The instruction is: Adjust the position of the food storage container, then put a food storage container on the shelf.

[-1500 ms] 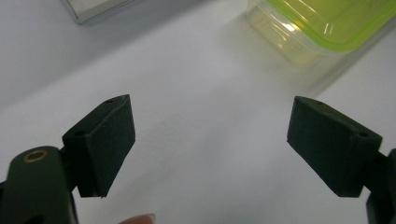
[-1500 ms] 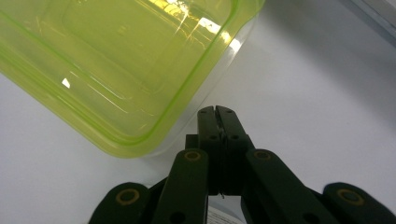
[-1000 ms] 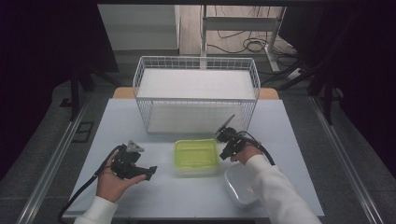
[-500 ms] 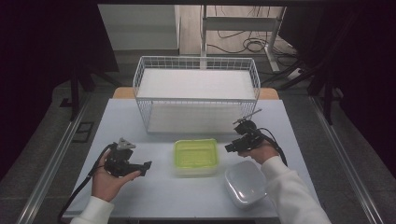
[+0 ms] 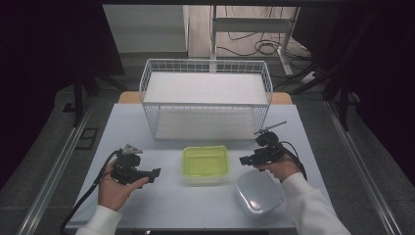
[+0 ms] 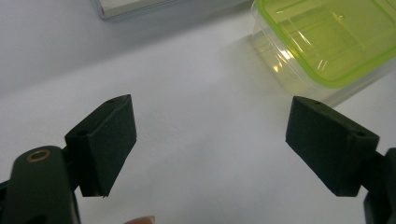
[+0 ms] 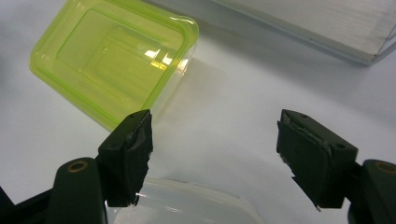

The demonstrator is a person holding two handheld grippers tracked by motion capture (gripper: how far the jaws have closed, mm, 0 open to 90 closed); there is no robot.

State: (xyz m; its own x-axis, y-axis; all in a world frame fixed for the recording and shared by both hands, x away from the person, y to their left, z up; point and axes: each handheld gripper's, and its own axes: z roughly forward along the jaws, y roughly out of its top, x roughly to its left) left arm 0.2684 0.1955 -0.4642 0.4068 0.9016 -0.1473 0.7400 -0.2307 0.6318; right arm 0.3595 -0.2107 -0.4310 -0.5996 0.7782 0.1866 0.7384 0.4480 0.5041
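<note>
A clear container with a lime-green lid [image 5: 205, 164] sits on the white table [image 5: 161, 205], in front of the wire basket. To its left, my left gripper [image 5: 153, 173] points at it, open and empty; the left gripper view has its jaws wide apart [image 6: 210, 126] over bare table, with the green-lidded container [image 6: 327, 42] beyond them. My right gripper [image 5: 244, 159] hovers just right of the container. Its jaws have just been opening and now stand wide apart [image 7: 215, 135] with nothing between them. The green lid [image 7: 112, 60] lies ahead of its left jaw.
A white wire basket [image 5: 205, 98] with a white bottom stands across the back of the table. A milky plastic container [image 5: 258, 195] lies at the front right, under my right hand, and also shows as a pale rim [image 7: 187, 205] between the right jaws.
The right gripper has drawn away to the right from the green-lidded container's edge, risen a little, and its jaws have opened. The left gripper has stayed put.
</note>
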